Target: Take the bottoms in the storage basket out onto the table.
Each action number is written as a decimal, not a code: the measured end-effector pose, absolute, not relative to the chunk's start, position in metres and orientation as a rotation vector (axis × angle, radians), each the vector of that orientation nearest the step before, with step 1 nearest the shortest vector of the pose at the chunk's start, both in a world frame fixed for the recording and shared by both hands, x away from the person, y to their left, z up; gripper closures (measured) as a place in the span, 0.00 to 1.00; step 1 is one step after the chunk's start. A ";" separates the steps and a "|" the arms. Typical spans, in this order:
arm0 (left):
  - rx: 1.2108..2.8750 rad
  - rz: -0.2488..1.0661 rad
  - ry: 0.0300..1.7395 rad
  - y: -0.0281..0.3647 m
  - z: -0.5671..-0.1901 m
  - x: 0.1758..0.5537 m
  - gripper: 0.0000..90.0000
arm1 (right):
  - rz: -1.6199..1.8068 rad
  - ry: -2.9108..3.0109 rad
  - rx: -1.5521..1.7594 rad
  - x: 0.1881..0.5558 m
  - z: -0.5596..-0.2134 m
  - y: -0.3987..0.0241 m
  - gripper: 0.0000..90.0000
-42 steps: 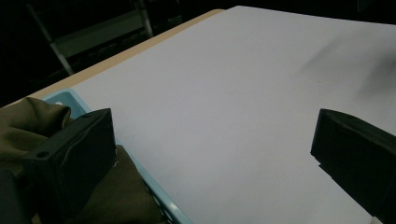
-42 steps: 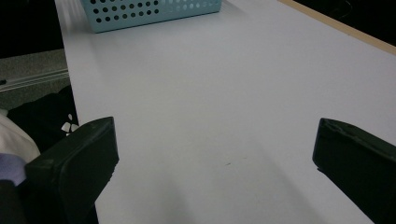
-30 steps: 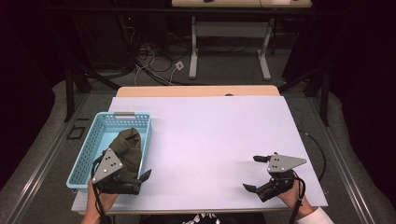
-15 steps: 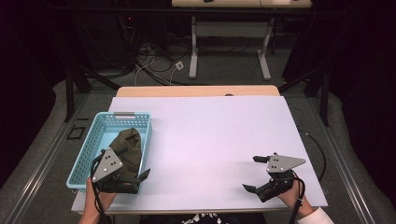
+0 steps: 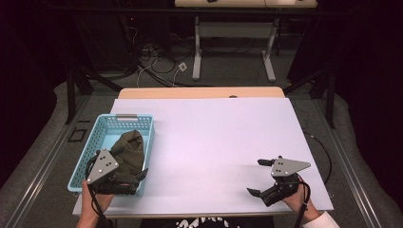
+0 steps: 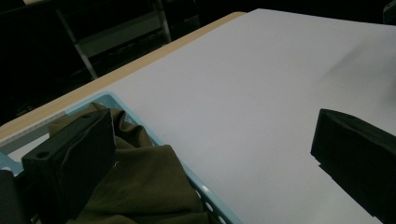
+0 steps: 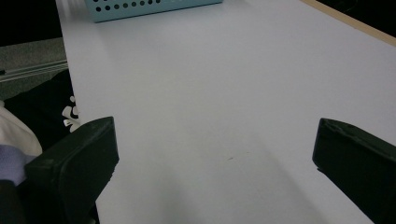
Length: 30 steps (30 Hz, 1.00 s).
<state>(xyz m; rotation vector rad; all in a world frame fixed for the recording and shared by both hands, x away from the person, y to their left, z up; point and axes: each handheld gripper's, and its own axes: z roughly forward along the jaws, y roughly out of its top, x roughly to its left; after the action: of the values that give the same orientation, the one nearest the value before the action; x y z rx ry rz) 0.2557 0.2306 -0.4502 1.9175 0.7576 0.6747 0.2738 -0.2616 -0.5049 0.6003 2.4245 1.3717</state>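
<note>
A light blue basket [image 5: 145, 124] stands at the table's left near side with an olive cloth [image 5: 127, 148] bundled in it. My left gripper [image 5: 132, 166] is open at the basket's near right corner. In the left gripper view one jaw is over the cloth [image 6: 149, 186] and the other over the bare table, so the left gripper [image 6: 215, 135] straddles the basket's wall [image 6: 205, 198]. Over bare table near the front right corner, my right gripper [image 5: 256, 176] is open and holds nothing. The right gripper [image 7: 215, 140] faces the basket [image 7: 154, 7] across the white top.
The white table top [image 5: 214, 137] ends in a wooden strip [image 5: 199, 92] at the far side. Beyond it stand a desk frame [image 5: 197, 52] and floor cables [image 5: 157, 59]. The person's clothing [image 7: 42, 107] lies at the near edge.
My left gripper has shifted a little to the left over the basket's corner. The right gripper has stayed put.
</note>
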 end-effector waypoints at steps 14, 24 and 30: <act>1.918 0.687 0.782 0.238 -0.446 0.261 0.00 | 1.352 2.437 0.618 0.275 -0.507 -0.260 0.00; 1.908 0.695 0.806 0.245 -0.442 0.265 0.00 | 1.350 2.441 0.613 0.274 -0.507 -0.260 0.00; 1.898 0.701 0.844 0.251 -0.444 0.270 0.00 | 1.347 2.442 0.614 0.274 -0.507 -0.260 0.00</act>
<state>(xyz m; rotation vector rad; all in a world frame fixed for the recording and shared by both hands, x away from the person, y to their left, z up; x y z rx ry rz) 0.2703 0.2513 -0.4436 1.8980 0.8445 0.7011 0.2742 -0.2600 -0.5070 0.6142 2.4415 1.3472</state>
